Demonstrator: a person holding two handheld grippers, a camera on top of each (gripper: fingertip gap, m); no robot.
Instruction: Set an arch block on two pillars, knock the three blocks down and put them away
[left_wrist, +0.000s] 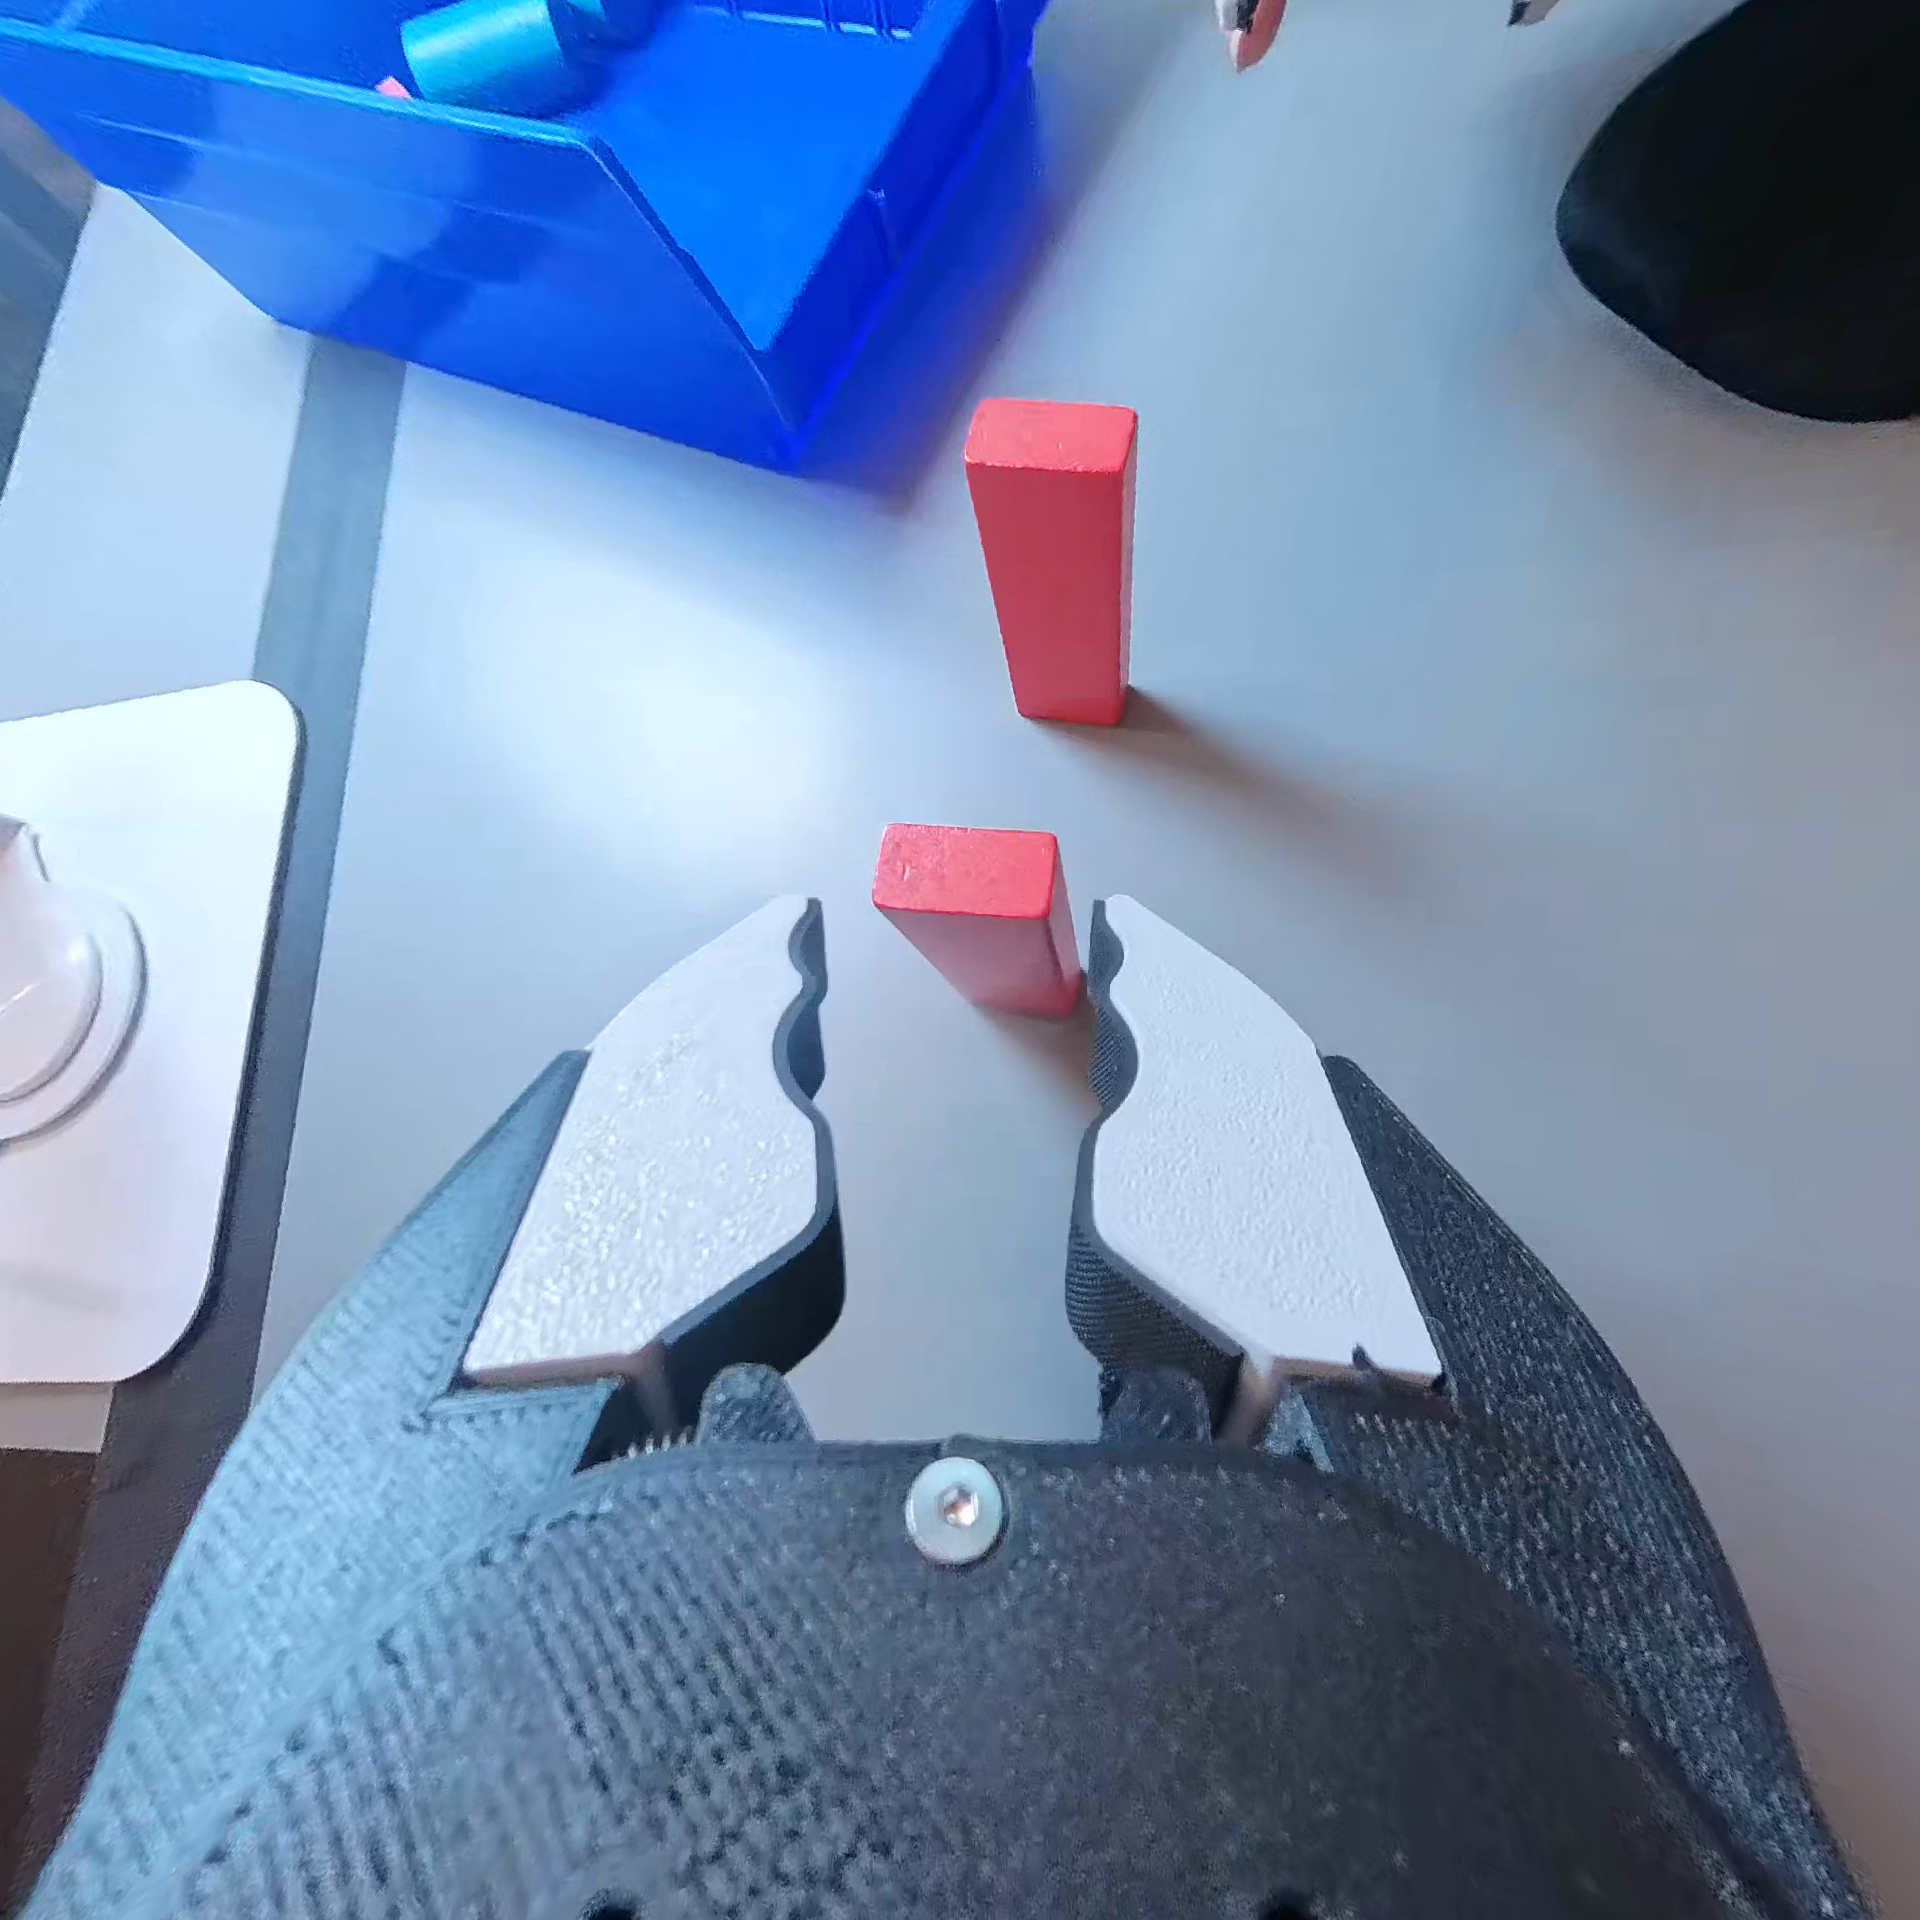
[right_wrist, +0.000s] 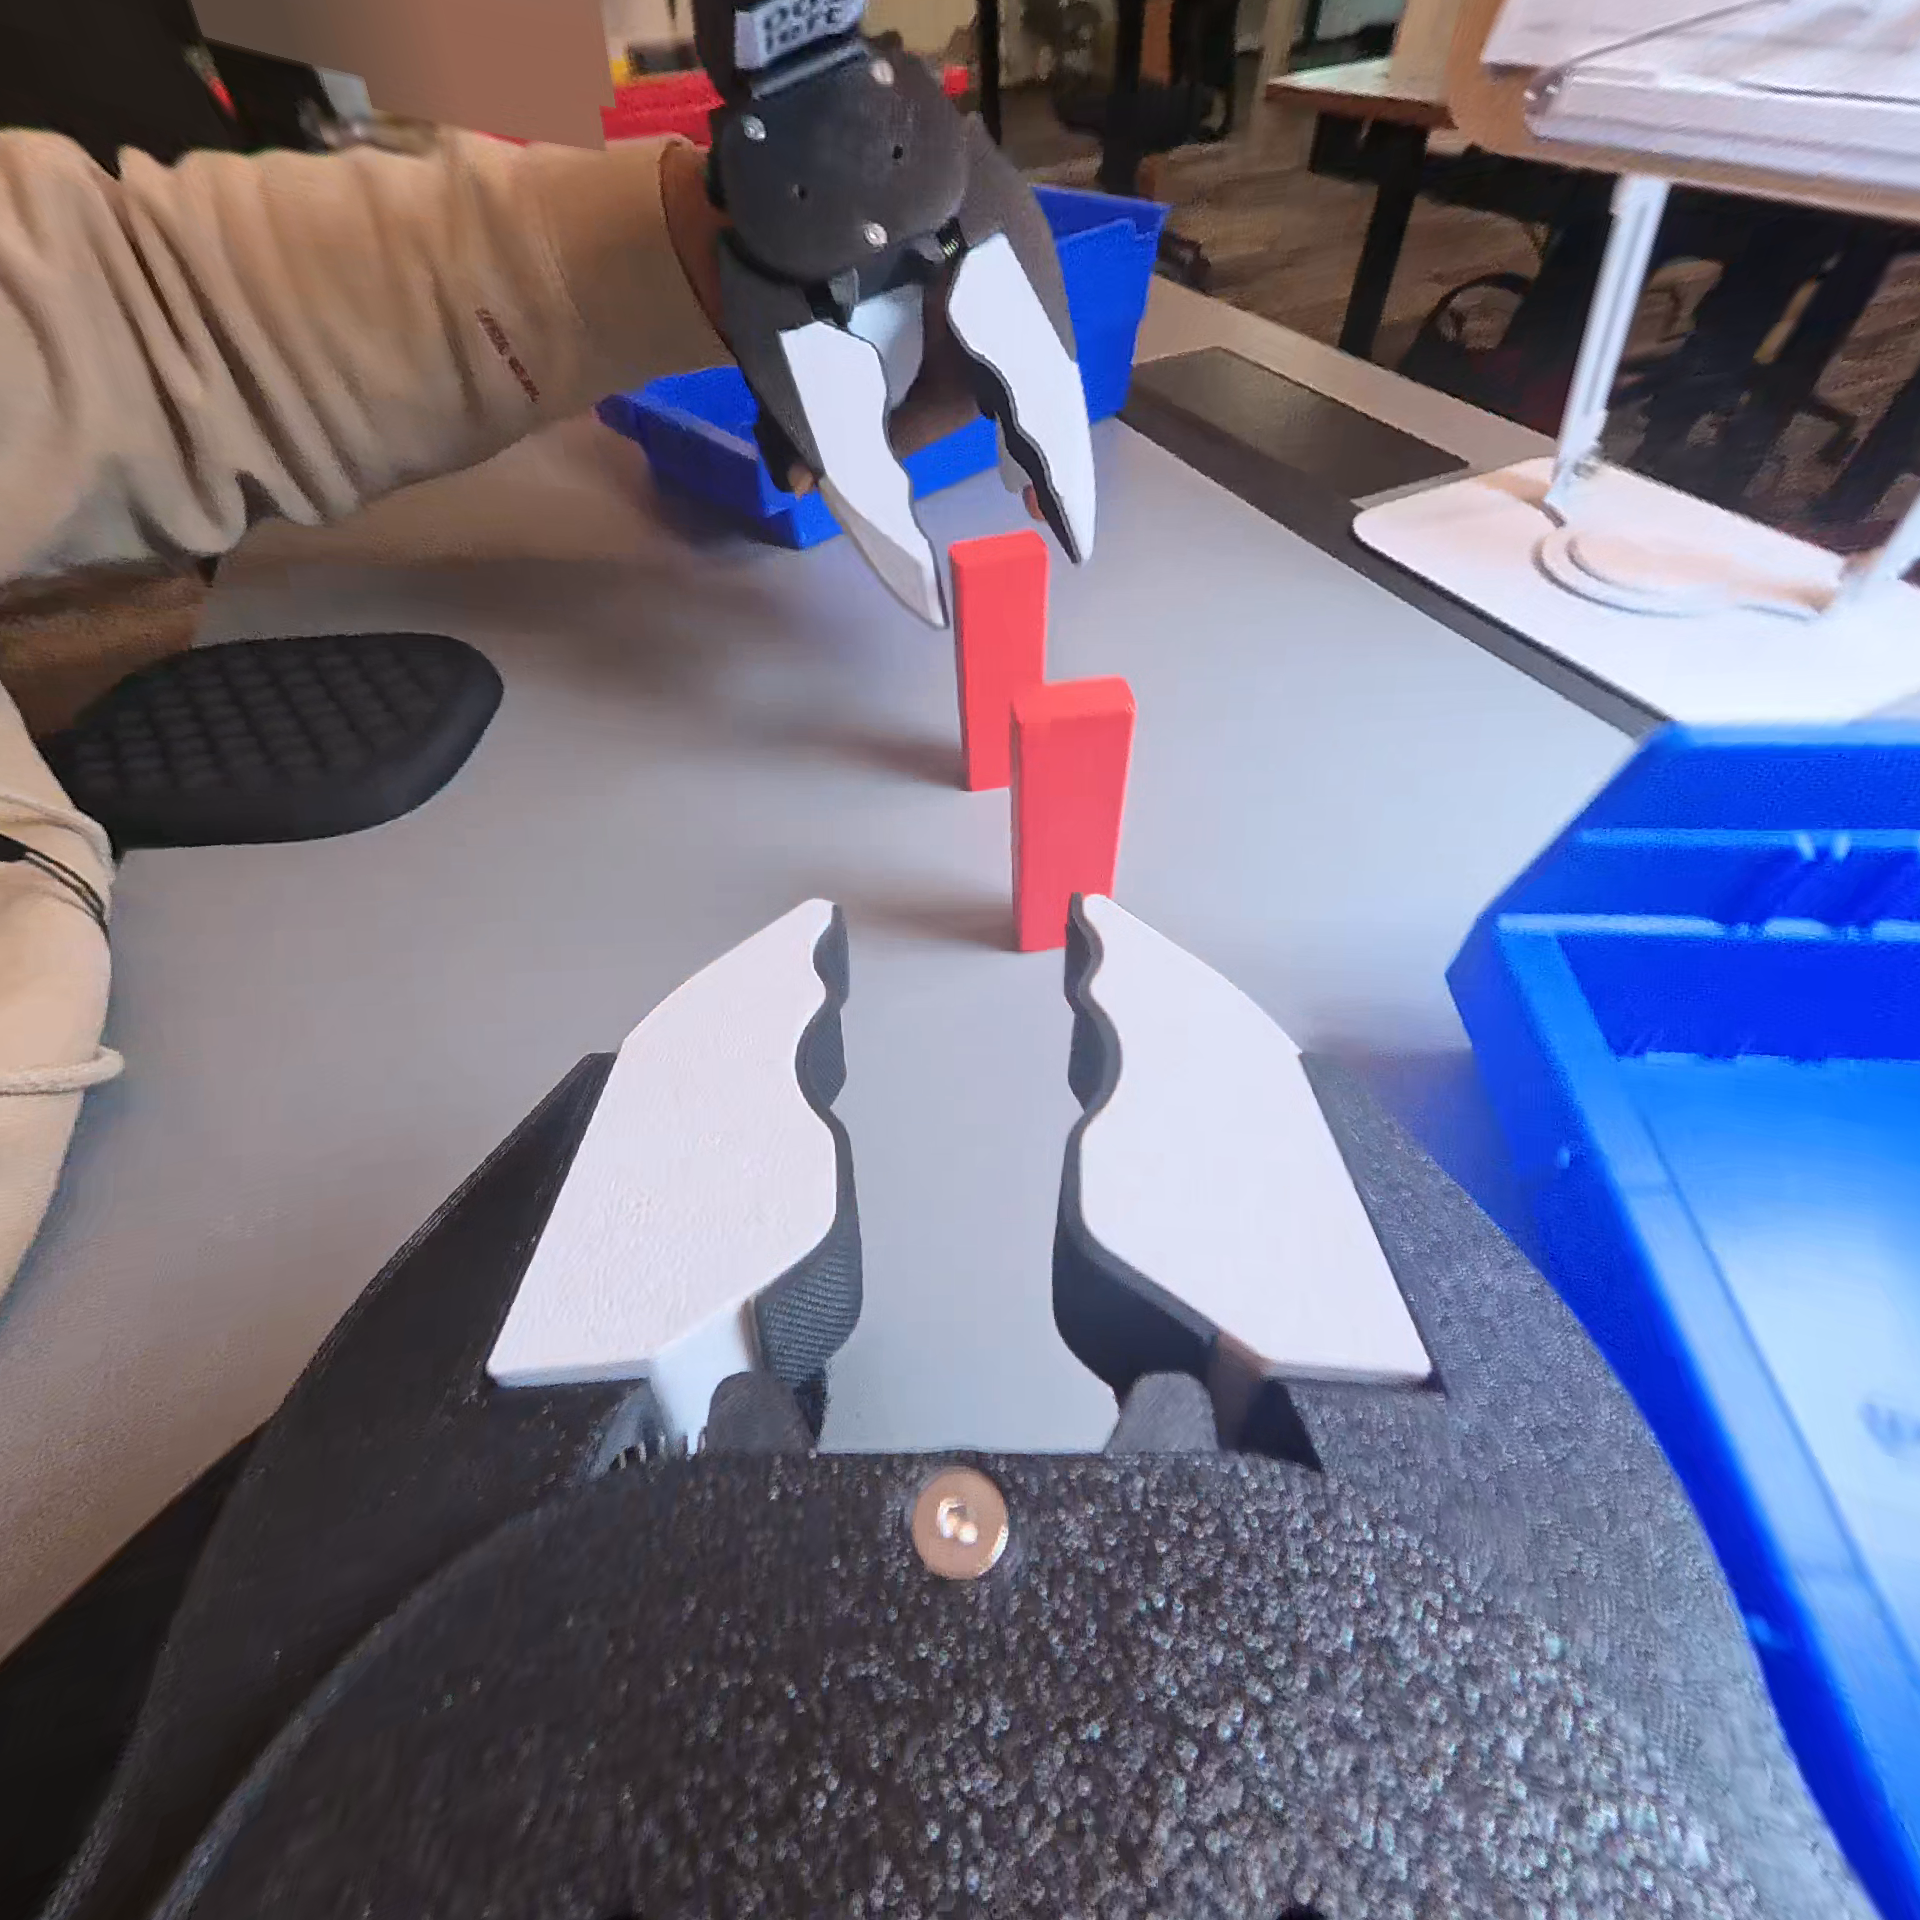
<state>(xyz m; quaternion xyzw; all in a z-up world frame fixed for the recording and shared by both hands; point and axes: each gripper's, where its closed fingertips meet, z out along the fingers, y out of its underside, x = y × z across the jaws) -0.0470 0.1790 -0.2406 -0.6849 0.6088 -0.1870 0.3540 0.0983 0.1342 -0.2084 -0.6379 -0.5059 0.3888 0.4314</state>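
1. Two red rectangular wooden pillar blocks are standing upright on the pale grey tabletop (left_wrist: 1351, 935): in the left wrist view, the near pillar (left_wrist: 977, 914) is sitting at frame centre and the far pillar (left_wrist: 1055, 561) above it, near each other but apart. No arch block is showing in either view.
2. The left tongs (left_wrist: 956, 935) are hovering over the near pillar with the jaws parted wider than the block; whether the right-hand tip is touching it cannot be told. The right wrist view is showing these same tongs in the upper centre, straddling that block's top.
3. The right tongs (right_wrist: 956, 935) are lying low at lower centre, jaws parted and holding nothing, beside the other pillar's foot.
4. A blue plastic bin (left_wrist: 623, 260) is sitting in the upper left of the left wrist view, with cylinder blocks inside; another blue plastic bin (right_wrist: 1714, 1039) is showing at the right edge of the right wrist view.
5. Handling judgement: the pillars are appearing light, stiff and smooth-painted, tall on a narrow foot, so tipping easily. Gripping the broad flat faces near the top is looking soundest.
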